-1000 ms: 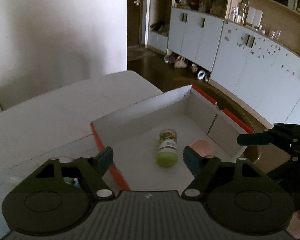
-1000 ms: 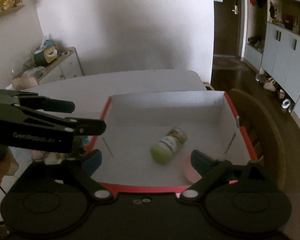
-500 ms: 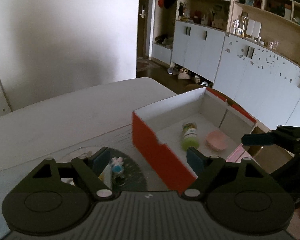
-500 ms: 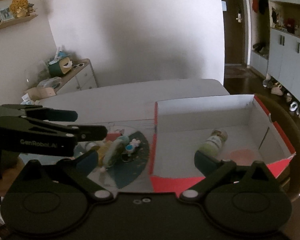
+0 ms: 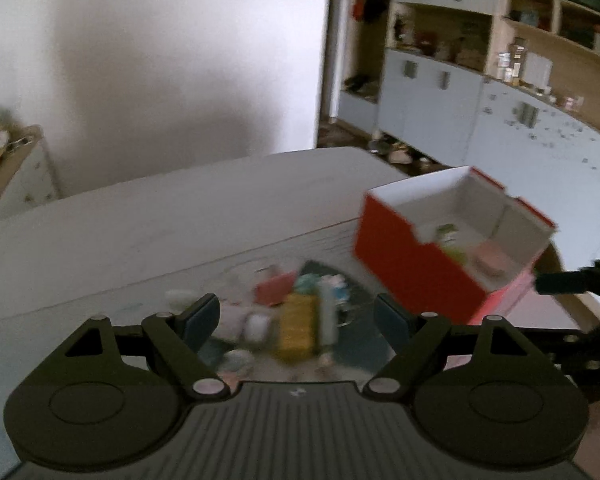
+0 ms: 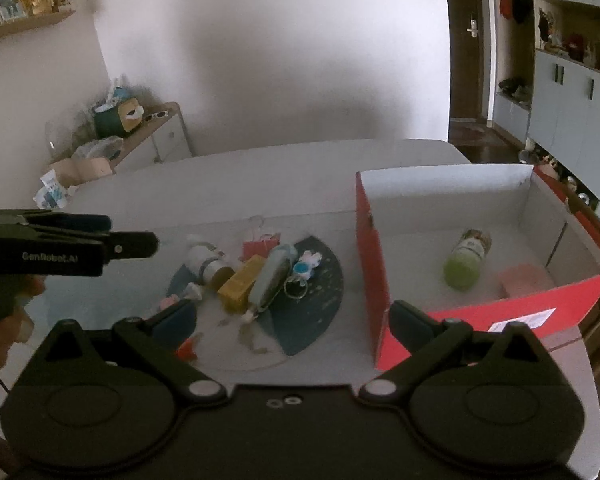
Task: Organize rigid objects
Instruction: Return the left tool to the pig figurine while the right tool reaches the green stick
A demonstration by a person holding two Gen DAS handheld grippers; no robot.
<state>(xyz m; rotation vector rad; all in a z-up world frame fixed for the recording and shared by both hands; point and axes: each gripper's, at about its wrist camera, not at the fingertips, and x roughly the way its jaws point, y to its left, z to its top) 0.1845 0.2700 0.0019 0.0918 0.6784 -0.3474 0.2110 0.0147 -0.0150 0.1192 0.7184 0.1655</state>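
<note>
Early going: 2 items in the red box (image 6: 452, 316), green-capped bottle (image 6: 466, 260) and pink piece (image 6: 526, 278); pile (image 6: 256, 276) waiting on counter (image 6: 220, 176). Left tongs (image 5: 296, 316) and right tongs (image 6: 294, 320) spread, empty.

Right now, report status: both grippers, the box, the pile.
Left gripper open, empty; right gripper open, empty. Green-capped bottle and pink block in red box. Yellow box unsorted in pile. Path unobstructed.
</note>
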